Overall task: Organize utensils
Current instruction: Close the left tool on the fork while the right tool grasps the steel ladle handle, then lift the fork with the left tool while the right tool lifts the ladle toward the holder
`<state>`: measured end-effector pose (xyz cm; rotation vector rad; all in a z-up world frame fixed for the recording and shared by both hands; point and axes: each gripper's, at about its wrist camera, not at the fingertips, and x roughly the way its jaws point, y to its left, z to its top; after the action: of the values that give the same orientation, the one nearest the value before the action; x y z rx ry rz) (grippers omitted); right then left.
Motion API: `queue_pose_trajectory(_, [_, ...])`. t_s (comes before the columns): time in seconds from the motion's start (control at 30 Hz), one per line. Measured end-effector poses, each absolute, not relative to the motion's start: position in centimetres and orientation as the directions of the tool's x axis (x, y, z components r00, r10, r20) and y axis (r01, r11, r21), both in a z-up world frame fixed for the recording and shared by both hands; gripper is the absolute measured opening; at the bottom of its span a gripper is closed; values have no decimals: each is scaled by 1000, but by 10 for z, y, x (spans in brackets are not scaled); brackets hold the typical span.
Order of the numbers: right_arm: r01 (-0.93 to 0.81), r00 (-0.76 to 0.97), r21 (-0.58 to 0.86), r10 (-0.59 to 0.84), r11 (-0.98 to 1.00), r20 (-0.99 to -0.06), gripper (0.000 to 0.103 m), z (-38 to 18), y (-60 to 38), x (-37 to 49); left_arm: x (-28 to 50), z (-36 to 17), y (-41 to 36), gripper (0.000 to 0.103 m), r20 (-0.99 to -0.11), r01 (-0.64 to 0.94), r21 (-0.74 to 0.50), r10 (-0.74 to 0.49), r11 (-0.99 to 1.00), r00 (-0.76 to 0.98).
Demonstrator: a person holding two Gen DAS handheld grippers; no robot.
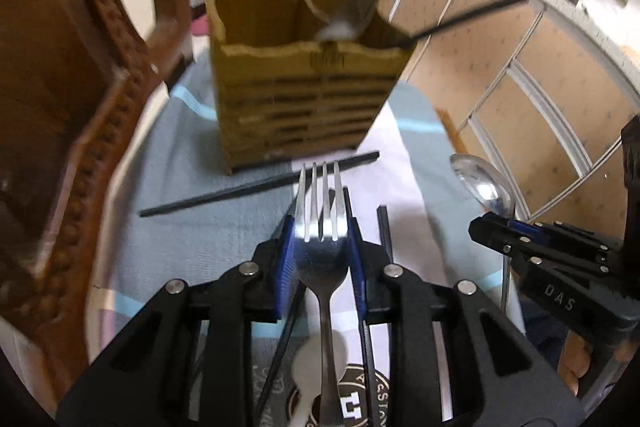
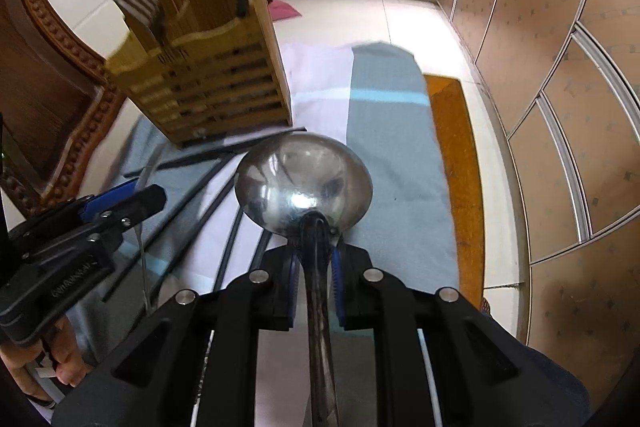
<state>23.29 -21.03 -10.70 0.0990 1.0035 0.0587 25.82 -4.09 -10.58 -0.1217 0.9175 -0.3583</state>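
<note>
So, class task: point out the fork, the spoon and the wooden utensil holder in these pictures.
fork (image 1: 320,223): left wrist view, base of the tines.
spoon (image 2: 304,183): right wrist view, middle of the bowl.
wooden utensil holder (image 1: 304,107): left wrist view, slatted front wall.

My left gripper (image 1: 322,227) has its jaws clamped on a fork (image 1: 320,227), tines forward; my right gripper (image 2: 316,259), level alongside, pinches a spoon (image 2: 304,183) by the neck, bowl forward

Chopsticks (image 1: 260,185) on cloth (image 1: 192,239) before utensil holder (image 1: 304,107).
</note>
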Motion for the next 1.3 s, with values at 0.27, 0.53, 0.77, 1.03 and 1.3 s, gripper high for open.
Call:
queue_pose_trajectory(0.27, [-22, 630, 147, 128, 989, -766, 15, -64, -213, 209, 224, -63, -16, 24, -674, 231, -272, -356, 934, 647])
queue_pose_trajectory(0.53, [-53, 708, 164, 152, 985, -690, 15, -29, -207, 185, 192, -19, -8, 24, -607, 238, -243, -339, 940, 719])
queue_pose_trajectory(0.77, [-80, 790, 161, 161, 984, -592, 15, 6, -201, 183, 183, 37, -2, 24, -527, 238, -162, -288, 958, 800])
queue_pose_trajectory(1.03, [-124, 876, 149, 179, 981, -448, 15, 61, -183, 229, 215, 106, -1, 24, -431, 195, -70, -205, 978, 879])
queue_pose_trajectory(1.3, [-212, 842, 161, 264, 964, -470, 15, 80, -171, 274, 238, 121, -2, 24, -422, 194, -64, -203, 979, 884])
